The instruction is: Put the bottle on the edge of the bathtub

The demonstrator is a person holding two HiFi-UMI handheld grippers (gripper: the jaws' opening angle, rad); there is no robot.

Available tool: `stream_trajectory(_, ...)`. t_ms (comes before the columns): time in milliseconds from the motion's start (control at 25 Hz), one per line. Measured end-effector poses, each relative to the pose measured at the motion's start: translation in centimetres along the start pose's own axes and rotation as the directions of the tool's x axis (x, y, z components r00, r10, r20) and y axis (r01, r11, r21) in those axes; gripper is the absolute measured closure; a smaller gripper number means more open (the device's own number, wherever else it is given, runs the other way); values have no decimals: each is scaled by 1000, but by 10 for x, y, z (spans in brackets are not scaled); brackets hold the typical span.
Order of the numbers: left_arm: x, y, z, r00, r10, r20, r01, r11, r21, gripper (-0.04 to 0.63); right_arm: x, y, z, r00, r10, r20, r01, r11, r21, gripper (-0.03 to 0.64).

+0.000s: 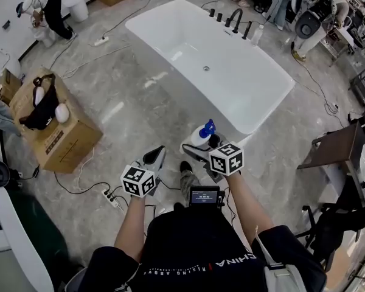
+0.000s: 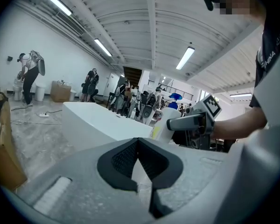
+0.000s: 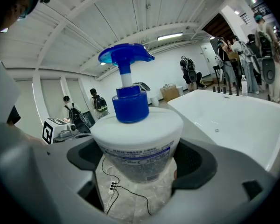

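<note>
1. The pump bottle (image 3: 136, 139) is clamped in your right gripper (image 3: 140, 161). The jaws squeeze its white body from both sides, blue pump on top, floor showing underneath.
2. The bathtub (image 1: 231, 90) is right ahead of that gripper, with its near corner just beyond the bottle.
3. Your right forearm's stretched forward, further out than the left.
4. Your left gripper (image 2: 139, 144) sits back and off to the left, jaws pressed together with nothing in them.
5. A cardboard box (image 1: 55, 129) sits further left of it.
</note>
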State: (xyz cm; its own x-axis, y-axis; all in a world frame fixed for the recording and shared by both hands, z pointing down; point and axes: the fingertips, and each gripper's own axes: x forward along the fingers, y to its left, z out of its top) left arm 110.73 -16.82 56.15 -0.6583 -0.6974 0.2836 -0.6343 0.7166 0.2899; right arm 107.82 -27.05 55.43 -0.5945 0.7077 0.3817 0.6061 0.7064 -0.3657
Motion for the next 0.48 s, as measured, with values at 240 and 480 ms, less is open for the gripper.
stream_trajectory(240,49,64,36,998,66,-22,-67,997,-25,588,63,-53,43,999,46,-29,-45,999,23,137)
stream_trajectory(480,91,104,76,995,98,-28,-99,995,-13,588,111,-96,83,994,96,-52,-95,995,13,137)
